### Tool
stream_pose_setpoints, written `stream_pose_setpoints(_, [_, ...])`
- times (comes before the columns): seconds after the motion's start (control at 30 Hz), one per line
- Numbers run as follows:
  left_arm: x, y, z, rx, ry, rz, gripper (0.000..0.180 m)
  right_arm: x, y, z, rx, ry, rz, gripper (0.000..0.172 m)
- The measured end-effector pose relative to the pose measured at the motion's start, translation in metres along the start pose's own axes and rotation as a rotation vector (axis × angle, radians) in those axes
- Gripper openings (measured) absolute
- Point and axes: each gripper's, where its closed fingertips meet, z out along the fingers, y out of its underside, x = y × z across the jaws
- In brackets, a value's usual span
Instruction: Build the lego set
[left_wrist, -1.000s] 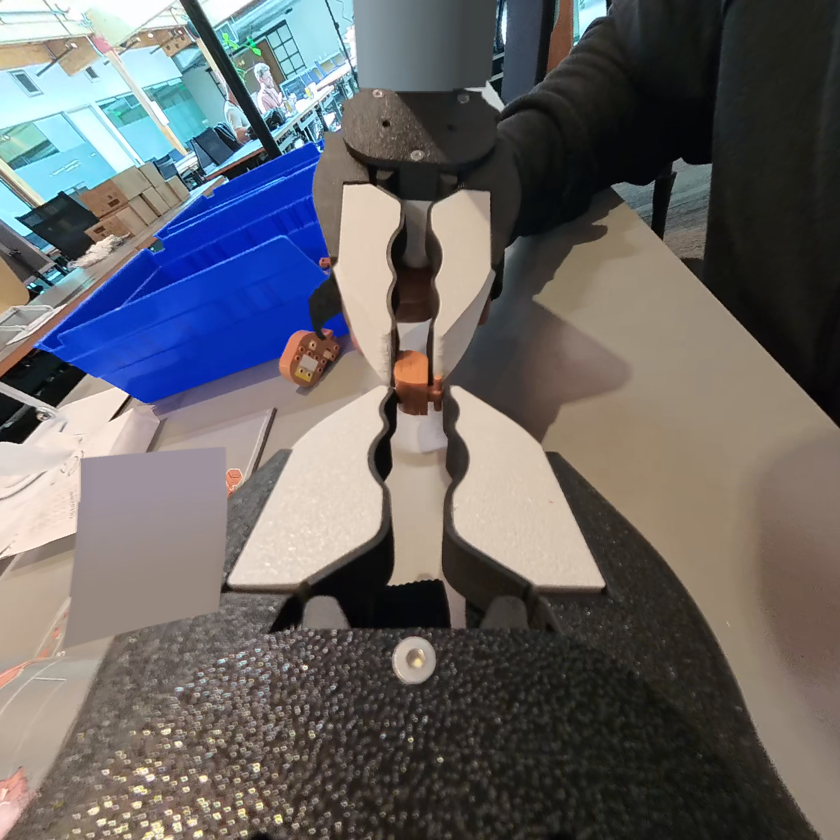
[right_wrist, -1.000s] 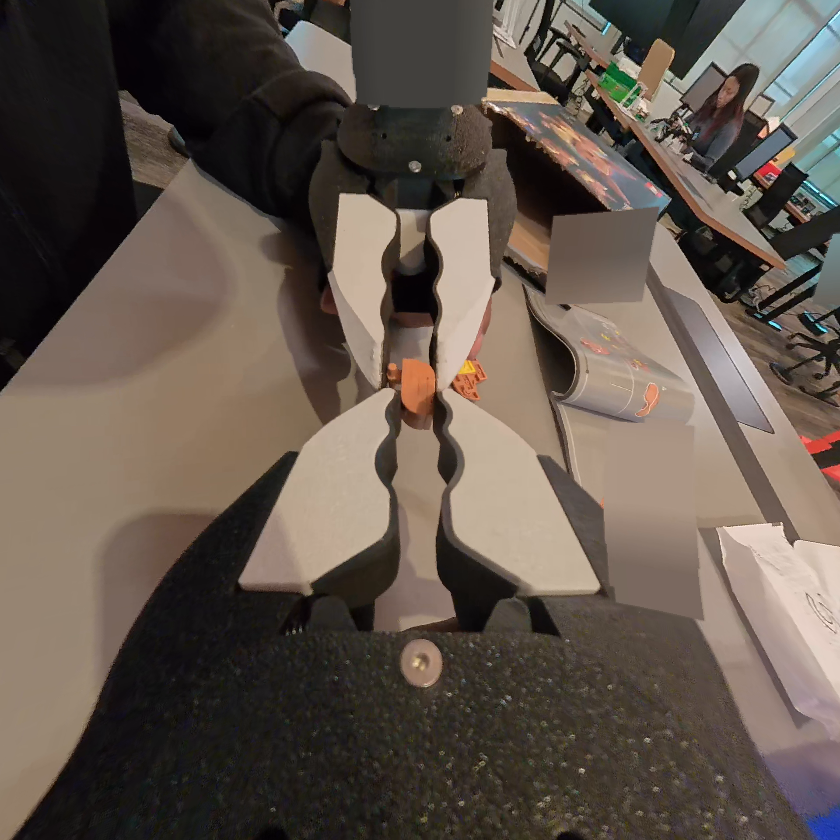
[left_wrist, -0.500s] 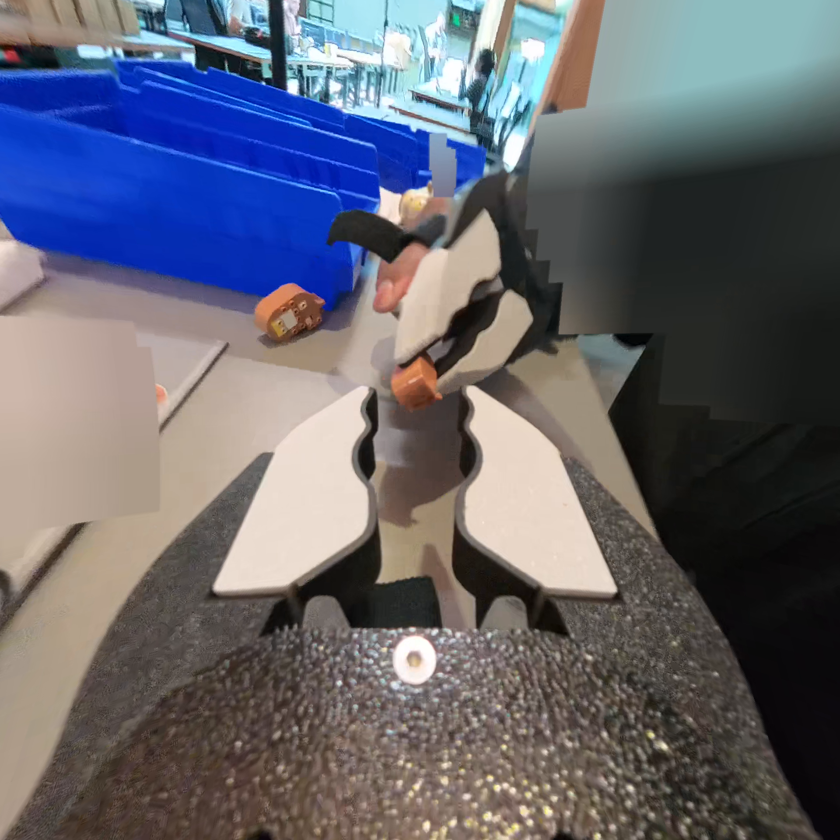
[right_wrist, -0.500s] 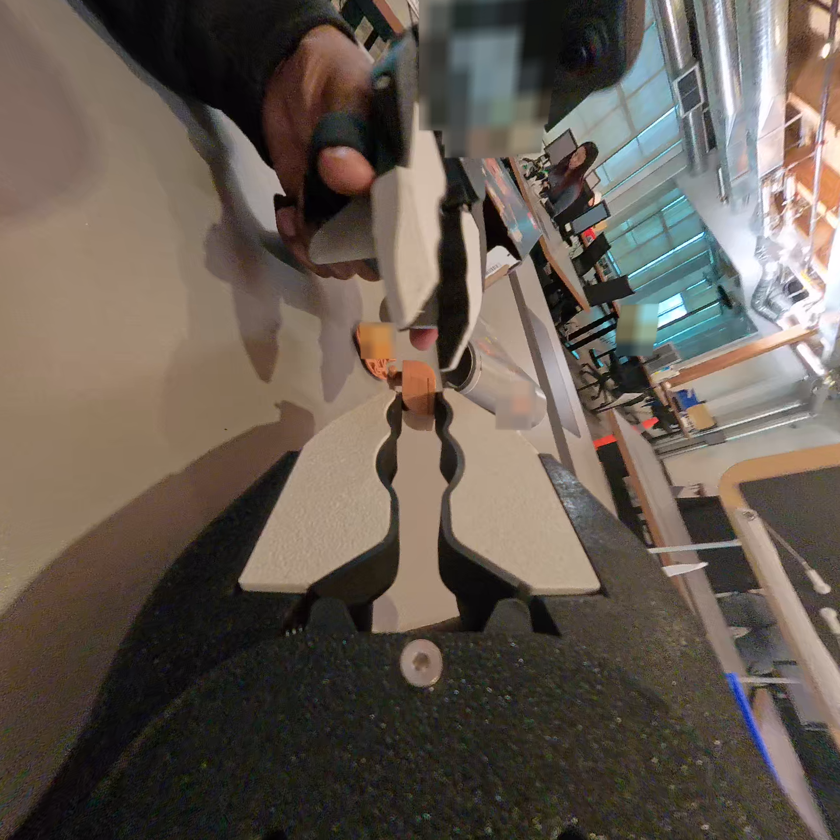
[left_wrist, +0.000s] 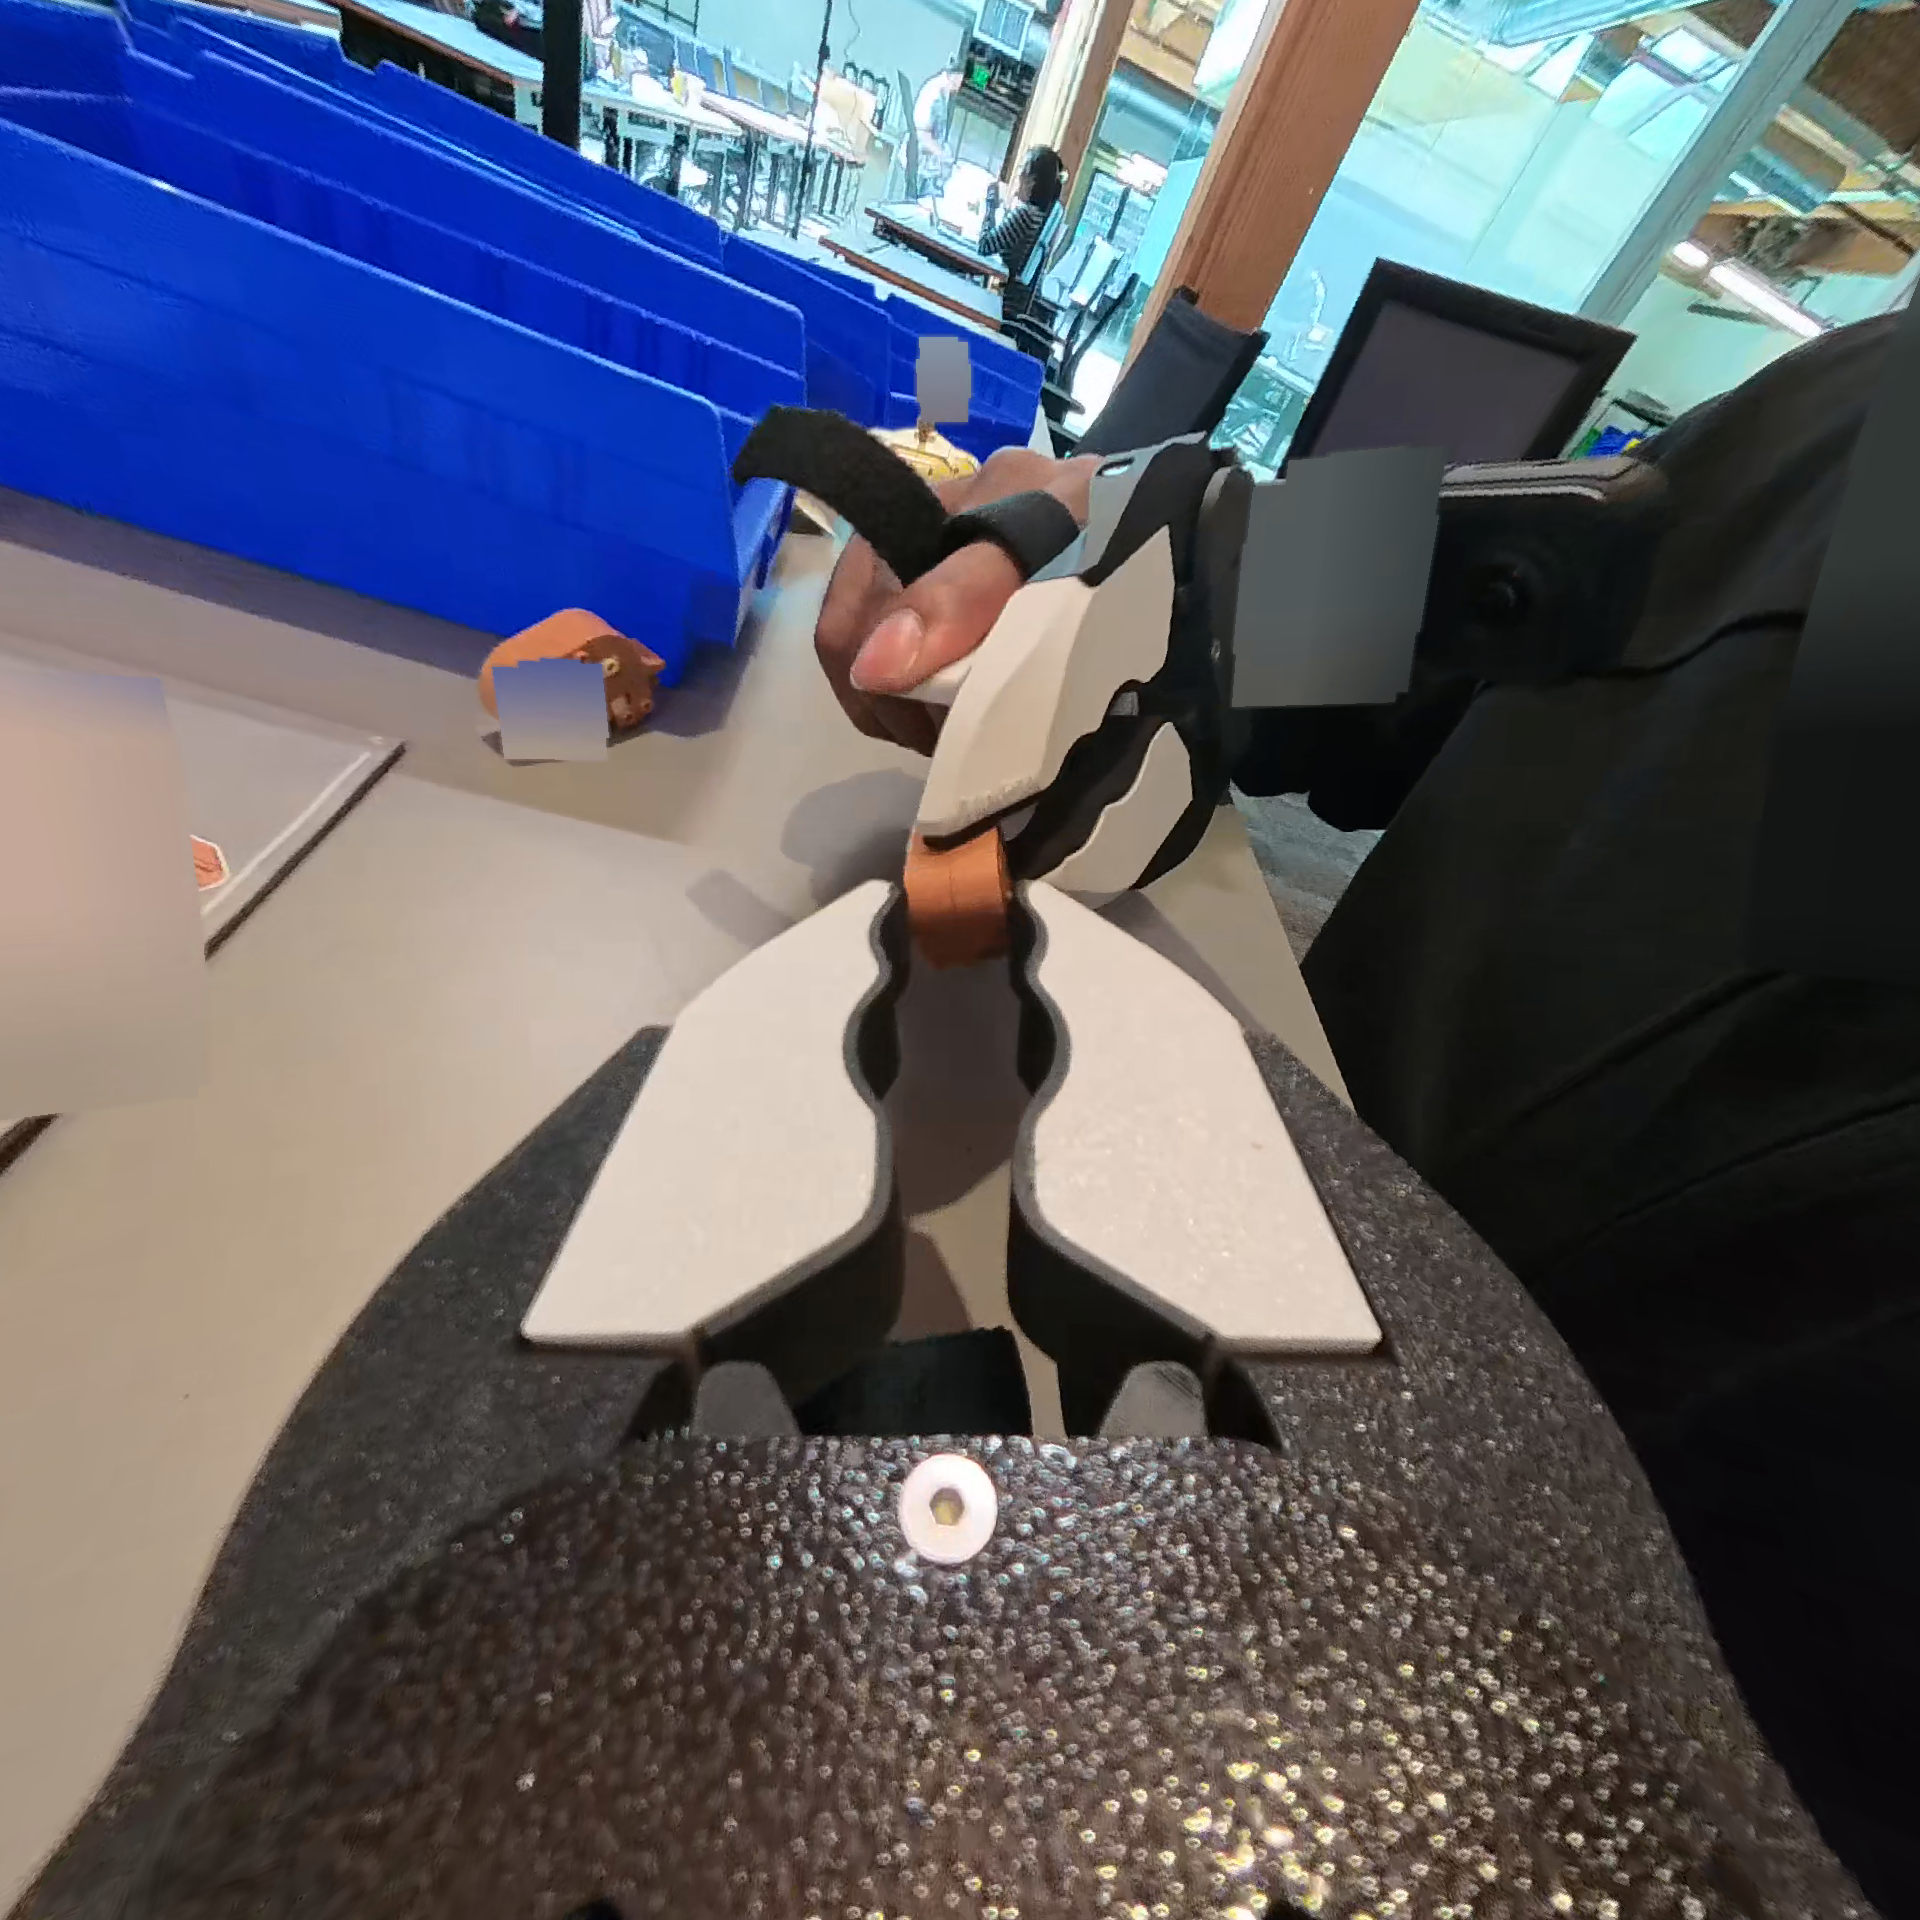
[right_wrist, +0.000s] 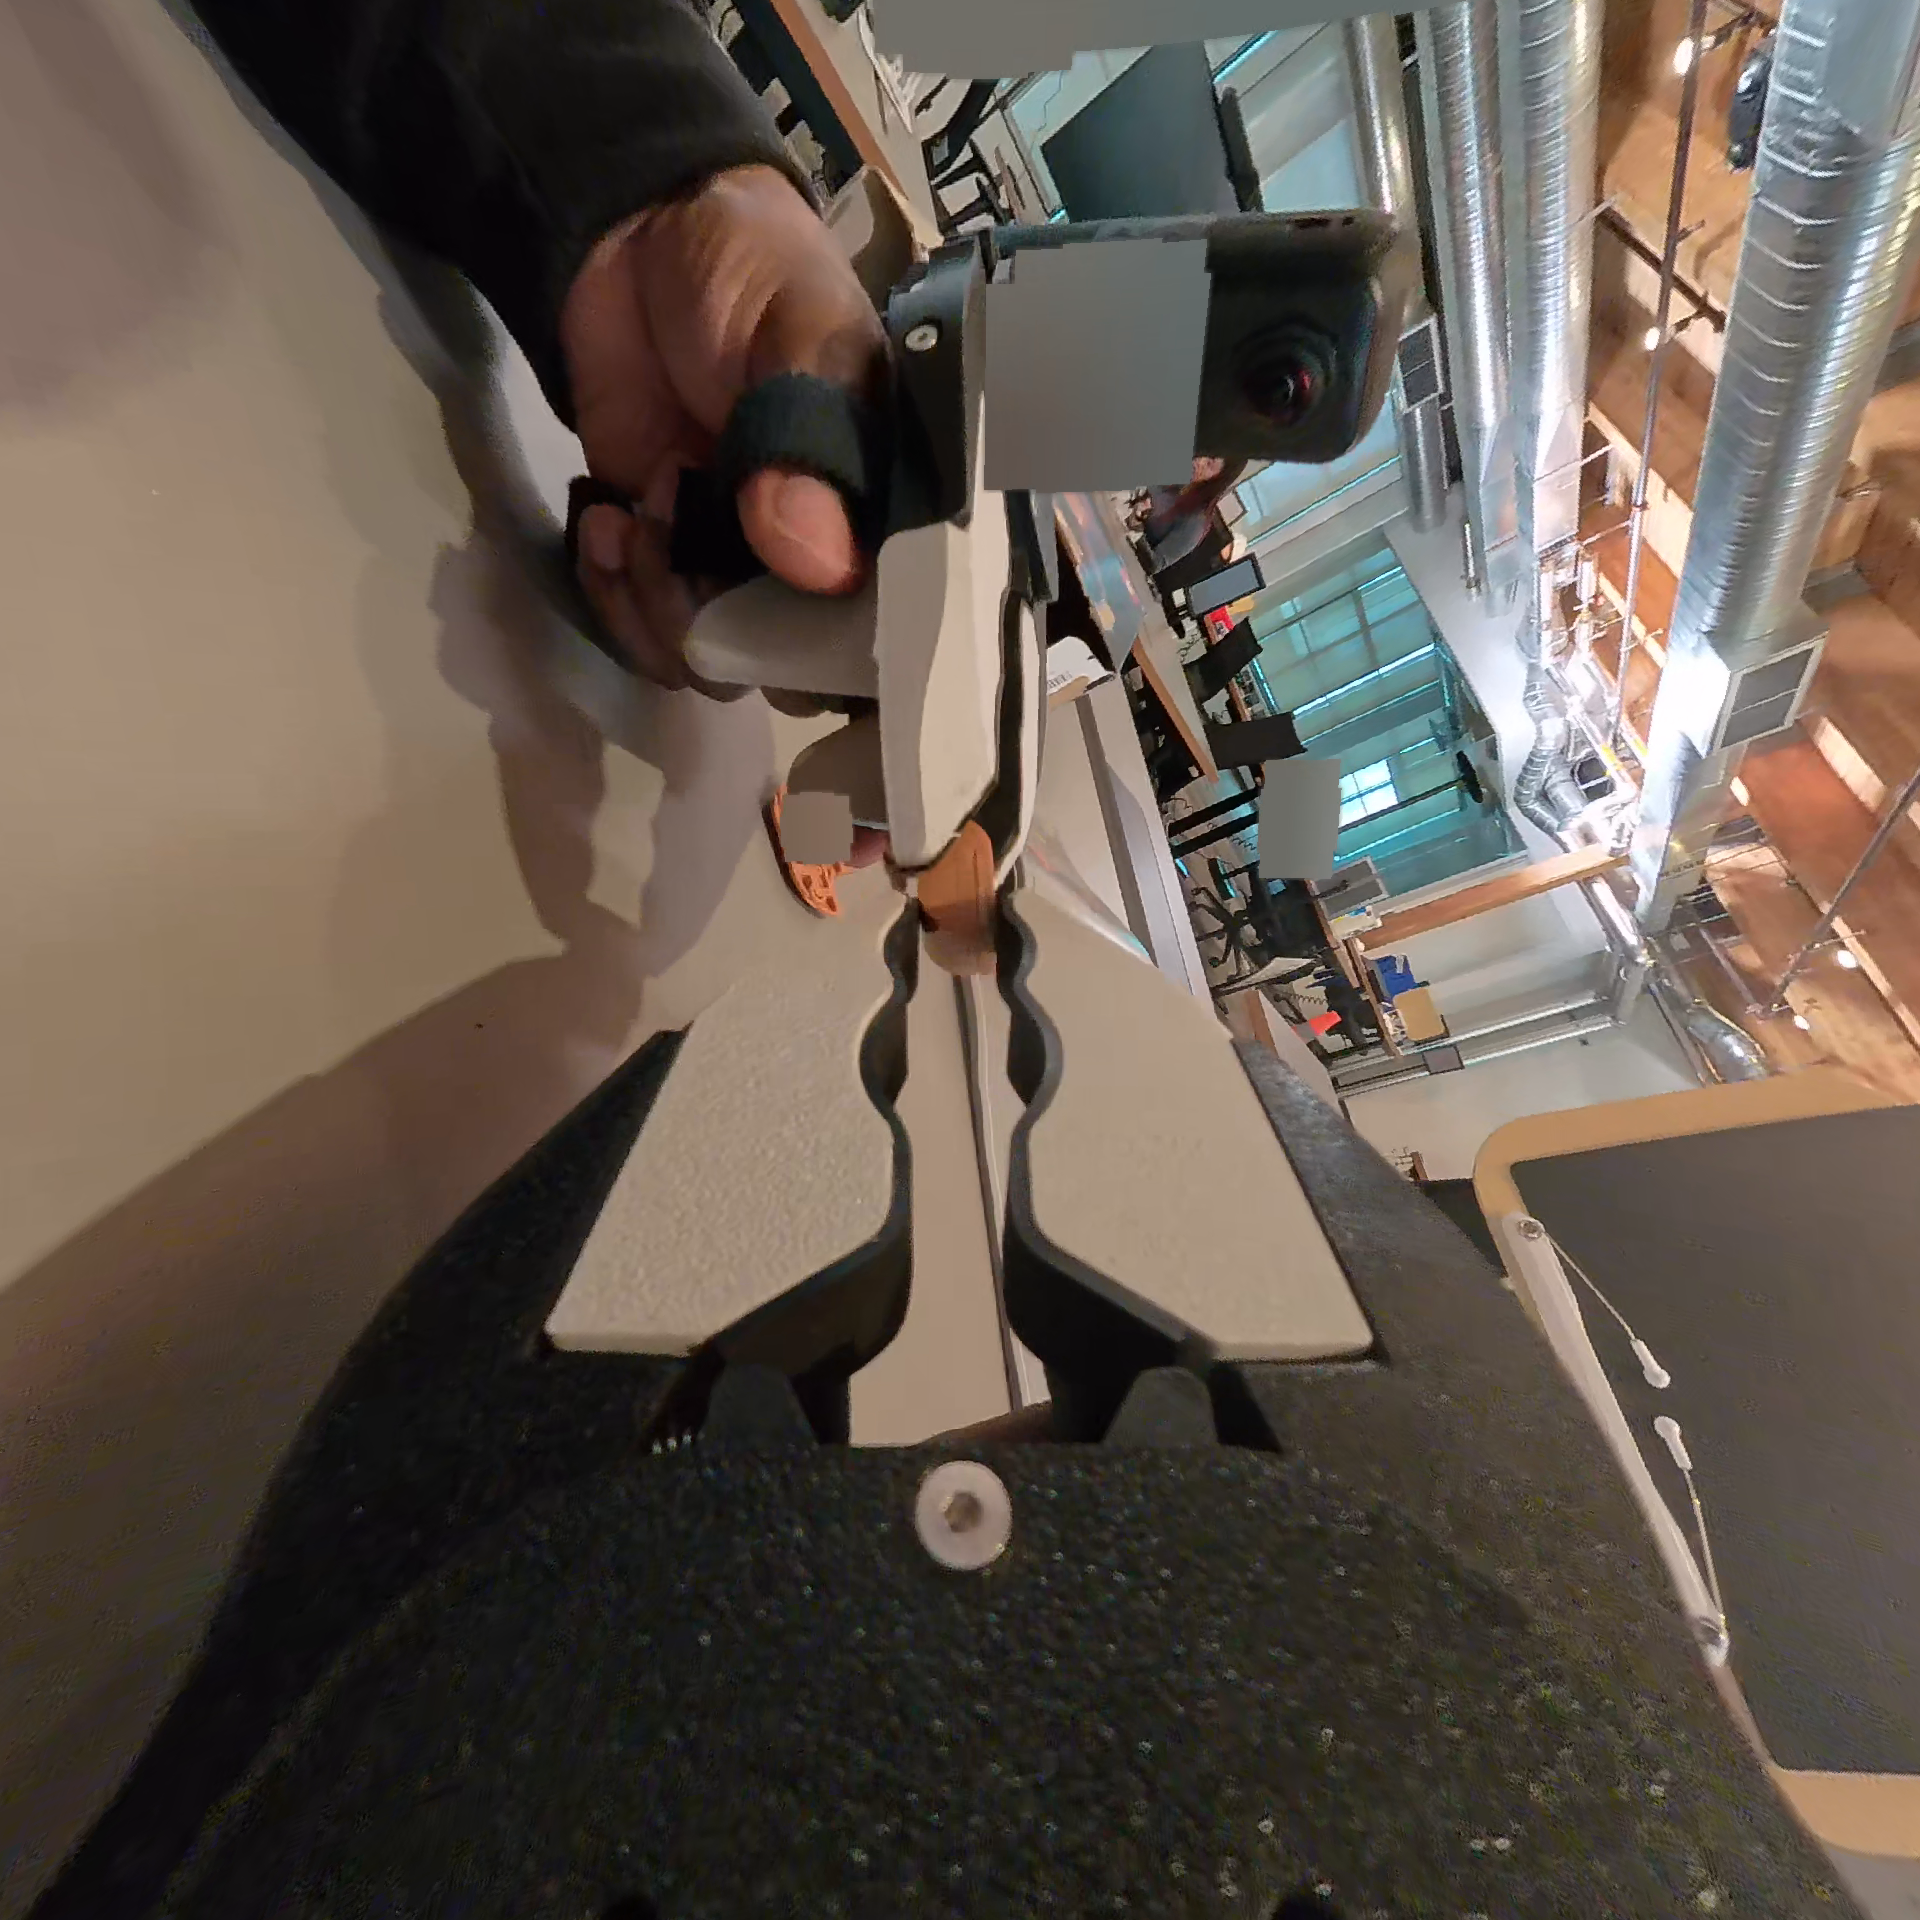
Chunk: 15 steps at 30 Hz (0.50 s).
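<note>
A small orange-brown round plastic piece (left_wrist: 956, 909) is held above the grey table (left_wrist: 436, 997) between both grippers. My left gripper (left_wrist: 958, 920) is shut on it, with both pads against its sides. My right gripper (left_wrist: 997, 831) comes in from the upper right, turned on its side, and clamps the same piece from above. In the right wrist view the piece (right_wrist: 961, 899) sits between my right gripper's (right_wrist: 958, 925) fingertips, and the left gripper (right_wrist: 951, 847) grips it from the far side, held in a person's hand (right_wrist: 717, 416).
Blue bins (left_wrist: 364, 436) stand along the table's far left. A second orange-brown part (left_wrist: 613, 665) lies before them; a flat sheet (left_wrist: 281, 790) lies at left. Another orange part (right_wrist: 816, 894) lies on the table beyond the fingertips. A person in dark sleeves (left_wrist: 1610, 1039) is at right. The grippers are tip to tip, or close to it.
The left gripper opened and let go of the piece while the right kept hold and turned on its side. The left pads have come together on the piece again at a new angle.
</note>
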Motion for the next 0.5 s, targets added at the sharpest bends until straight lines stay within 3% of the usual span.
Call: stream_pose_setpoints(0.5, [0.0108,0.0004,0.0019,0.013,0.093,-0.039,0.018,-0.0048,-0.0024,-0.0024,-0.006,-0.048,0.013,0.013])
